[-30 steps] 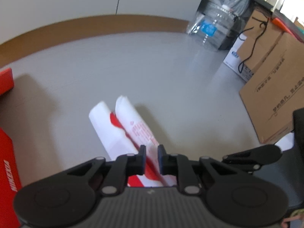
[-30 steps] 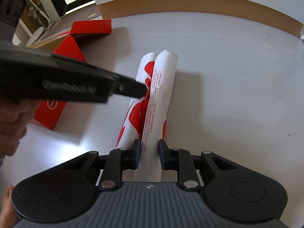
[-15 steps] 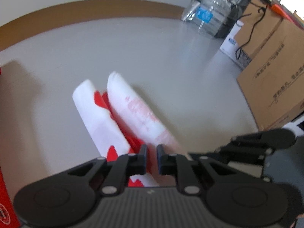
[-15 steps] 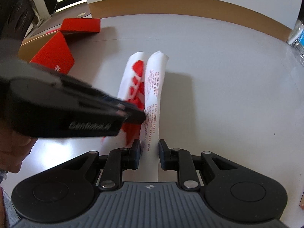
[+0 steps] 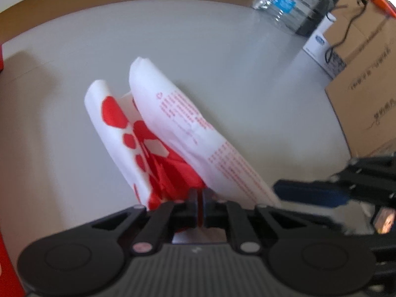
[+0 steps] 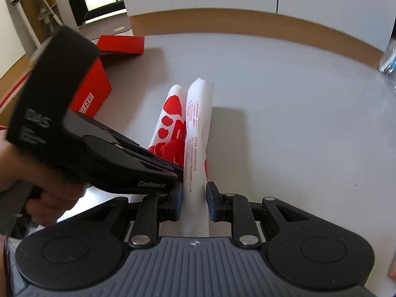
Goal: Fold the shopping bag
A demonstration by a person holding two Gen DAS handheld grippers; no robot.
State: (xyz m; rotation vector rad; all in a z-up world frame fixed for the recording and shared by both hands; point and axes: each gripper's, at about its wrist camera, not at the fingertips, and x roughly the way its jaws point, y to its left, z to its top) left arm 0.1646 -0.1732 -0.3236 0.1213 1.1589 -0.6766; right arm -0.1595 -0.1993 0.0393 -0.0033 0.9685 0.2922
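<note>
The white and red shopping bag is gathered into two long lobes above the grey table. My left gripper is shut on its red middle fold at the near end. In the right wrist view the bag stretches away from me. My right gripper has its jaws around the white lobe, a little apart, holding it. The left gripper shows there from the side, pinching the red part just left of my right fingers.
A red box with its lid open stands at the table's left. A large water bottle and cardboard boxes stand beyond the table's right edge. A brown rim runs along the far edge.
The left gripper has closed tight on the red fold and lifted the near end. The bag has risen and its lobes have spread. The right gripper keeps its hold.
</note>
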